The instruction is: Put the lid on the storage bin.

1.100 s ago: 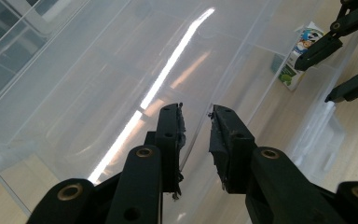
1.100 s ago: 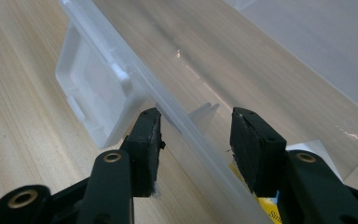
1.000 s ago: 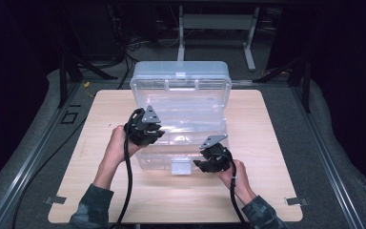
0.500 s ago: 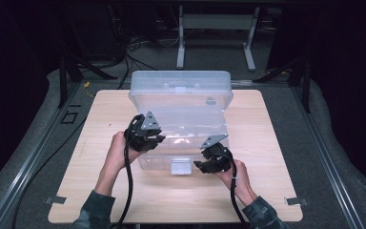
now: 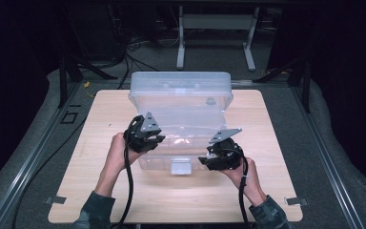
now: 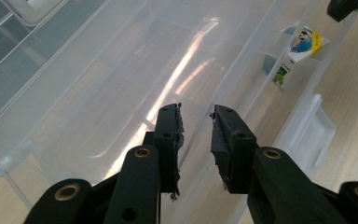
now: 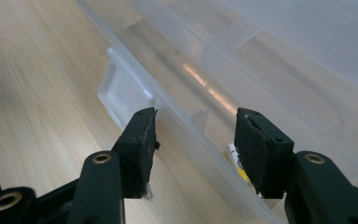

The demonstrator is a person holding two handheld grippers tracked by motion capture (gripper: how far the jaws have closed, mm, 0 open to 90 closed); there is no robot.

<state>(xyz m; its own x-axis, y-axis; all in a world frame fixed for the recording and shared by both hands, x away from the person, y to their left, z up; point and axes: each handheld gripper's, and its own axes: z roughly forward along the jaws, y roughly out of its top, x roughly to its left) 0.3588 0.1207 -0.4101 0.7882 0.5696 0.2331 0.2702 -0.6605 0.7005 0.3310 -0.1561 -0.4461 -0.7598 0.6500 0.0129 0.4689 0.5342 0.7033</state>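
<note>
- A pale wooden table (image 5: pixel 100 191) is seen in a dark room, with metal stands and cables behind it.
- A clear plastic box (image 5: pixel 157 162) is set on the middle of the table, its white front latch (image 5: pixel 181 167) turned toward the person.
- The see-through lid (image 6: pixel 121 84) appears to be tilted up at the front, above the divided compartments.
- The left gripper (image 5: pixel 145 138) is held at the box's front left corner; its jaws (image 6: pixel 196 112) are drawn narrow, and the lid's thin edge seems to be pinched between them.
- The right gripper (image 5: pixel 221 155) is placed at the front right; its jaws (image 7: pixel 196 114) are kept about half apart, astride the front rim, and no pressing on it can be made out.
- A small colourful packet (image 6: pixel 303 42) is seen in a front compartment.
- The lid is judged light and stiff but springy, and smooth enough to slip from the pads.
- A hold on the thickened front rim, near both corners, is thought best; the flat middle panel would likely flex.
- Thin plastic of this kind may be cracked or twisted if one side is raised alone.
</note>
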